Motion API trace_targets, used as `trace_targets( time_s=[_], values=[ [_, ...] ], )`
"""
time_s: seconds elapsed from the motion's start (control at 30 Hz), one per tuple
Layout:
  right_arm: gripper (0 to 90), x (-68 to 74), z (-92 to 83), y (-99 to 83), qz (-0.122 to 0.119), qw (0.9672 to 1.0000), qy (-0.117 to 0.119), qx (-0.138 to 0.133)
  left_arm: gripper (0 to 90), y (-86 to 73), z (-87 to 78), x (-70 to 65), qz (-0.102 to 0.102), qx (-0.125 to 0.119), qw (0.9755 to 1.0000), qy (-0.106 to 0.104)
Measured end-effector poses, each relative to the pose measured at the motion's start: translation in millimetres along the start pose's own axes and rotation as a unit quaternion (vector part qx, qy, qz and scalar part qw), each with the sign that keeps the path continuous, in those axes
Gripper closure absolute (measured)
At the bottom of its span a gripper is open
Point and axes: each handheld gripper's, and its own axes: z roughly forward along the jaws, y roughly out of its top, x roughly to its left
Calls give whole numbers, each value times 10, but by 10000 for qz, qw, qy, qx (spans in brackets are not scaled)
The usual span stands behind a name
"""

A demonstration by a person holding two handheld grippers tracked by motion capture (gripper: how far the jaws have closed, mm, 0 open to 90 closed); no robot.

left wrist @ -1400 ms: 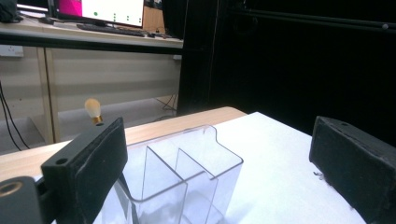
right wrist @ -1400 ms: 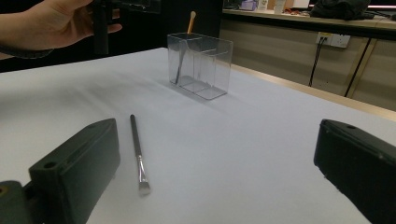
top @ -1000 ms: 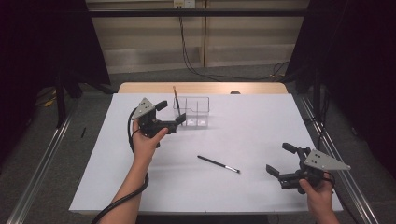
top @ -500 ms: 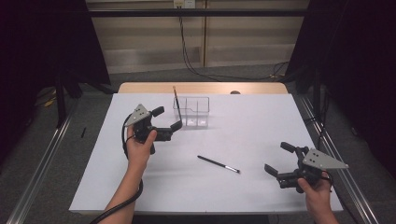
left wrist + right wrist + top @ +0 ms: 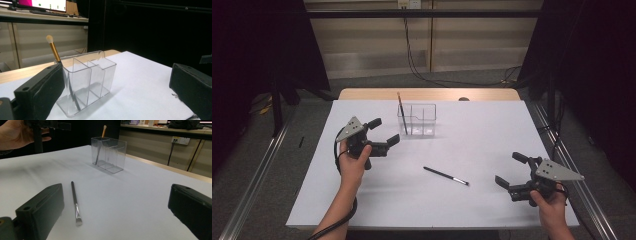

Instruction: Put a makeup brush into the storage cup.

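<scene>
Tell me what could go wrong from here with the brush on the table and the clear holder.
The thin black brush lies flat on the white table, so the open right gripper may slide it away rather than pinch it. The clear holder looks light; a bump while loading could tip it. The gold-handled brush leans in an end compartment, and the open left gripper hovers close enough to knock it.
</scene>
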Motion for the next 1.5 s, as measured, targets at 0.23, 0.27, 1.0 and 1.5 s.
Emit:
trace_targets(
  time_s=[0.23,0.27,1.0,1.5],
  values=[
    [0,-10,-18,1,30,10000,-73,-7,0,-4,-84,14,70,44,10000,-30],
    [0,-10,-17,-2,30,10000,-62,-1,0,-7,-96,9,58,42,10000,-20],
    [0,-20,-12,1,20,10000,-89,-24,0,-59,-428,30,172,143,9997,24],
    [0,-17,-19,0,47,9999,-97,-22,0,-64,-498,-23,349,238,9991,-107]
  ],
)
